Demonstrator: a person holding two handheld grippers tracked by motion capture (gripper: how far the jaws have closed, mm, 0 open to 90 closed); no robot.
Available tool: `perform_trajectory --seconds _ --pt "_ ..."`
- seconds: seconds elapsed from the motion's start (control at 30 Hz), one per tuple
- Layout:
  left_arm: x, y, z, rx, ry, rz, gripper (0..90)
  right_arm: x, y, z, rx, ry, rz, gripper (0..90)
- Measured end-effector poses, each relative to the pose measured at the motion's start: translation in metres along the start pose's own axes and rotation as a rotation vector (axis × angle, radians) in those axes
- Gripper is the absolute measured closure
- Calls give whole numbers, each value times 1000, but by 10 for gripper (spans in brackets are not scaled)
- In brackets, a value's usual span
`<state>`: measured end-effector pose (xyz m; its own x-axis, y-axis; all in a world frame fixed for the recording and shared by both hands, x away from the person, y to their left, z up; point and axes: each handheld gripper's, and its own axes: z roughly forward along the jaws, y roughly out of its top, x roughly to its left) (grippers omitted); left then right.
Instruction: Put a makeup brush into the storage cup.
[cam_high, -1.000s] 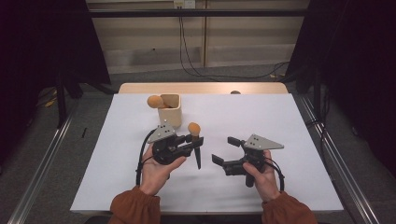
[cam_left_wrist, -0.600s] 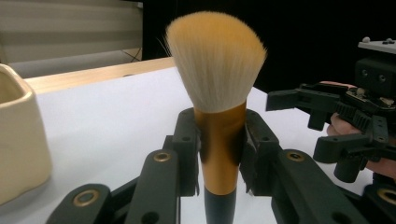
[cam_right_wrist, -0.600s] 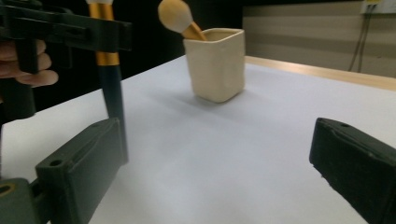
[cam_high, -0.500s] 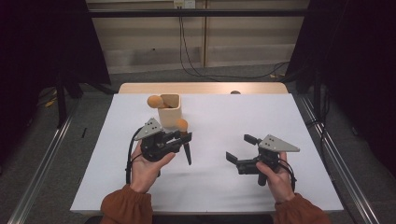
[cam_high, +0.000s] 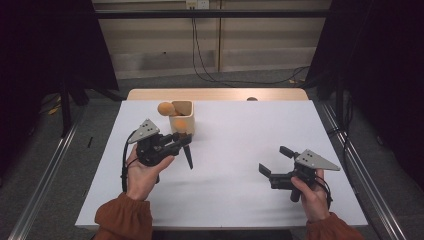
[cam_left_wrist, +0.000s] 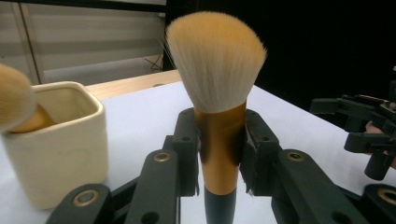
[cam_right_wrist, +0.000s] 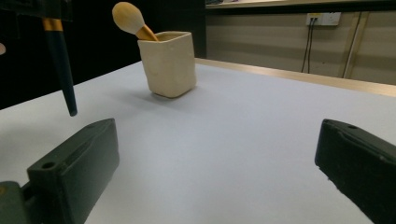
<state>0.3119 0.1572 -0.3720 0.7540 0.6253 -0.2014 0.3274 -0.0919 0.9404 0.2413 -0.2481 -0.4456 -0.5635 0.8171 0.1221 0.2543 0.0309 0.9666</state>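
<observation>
You are working at a white table in front of a dark backdrop and a pale wall, with a cream cup standing near the far left of the table and already holding one brush that is leaning out over its rim. Your left gripper is pinching a second brush by its gold collar just beside the cup, bristles up and dark handle hanging down clear of the table. Your right gripper is hovering well apart over the near right of the table, and its jaws have just been opening and are standing spread wide with nothing between them.
</observation>
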Motion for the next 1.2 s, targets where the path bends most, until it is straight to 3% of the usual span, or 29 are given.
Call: perform_trajectory --seconds 0.37,0.63,0.97,1.2 --pt "20 15 -13 -17 52 0 706 -14 -7 -20 -2 -52 21 0" --pt "33 32 -20 -58 89 3 706 -18 -12 -32 -7 -97 -7 0" --pt "39 42 -4 -75 115 -3 706 -17 -19 -36 -29 -111 -18 0" --pt "43 53 9 -99 119 -3 706 -18 -24 -35 -9 -100 -26 0"
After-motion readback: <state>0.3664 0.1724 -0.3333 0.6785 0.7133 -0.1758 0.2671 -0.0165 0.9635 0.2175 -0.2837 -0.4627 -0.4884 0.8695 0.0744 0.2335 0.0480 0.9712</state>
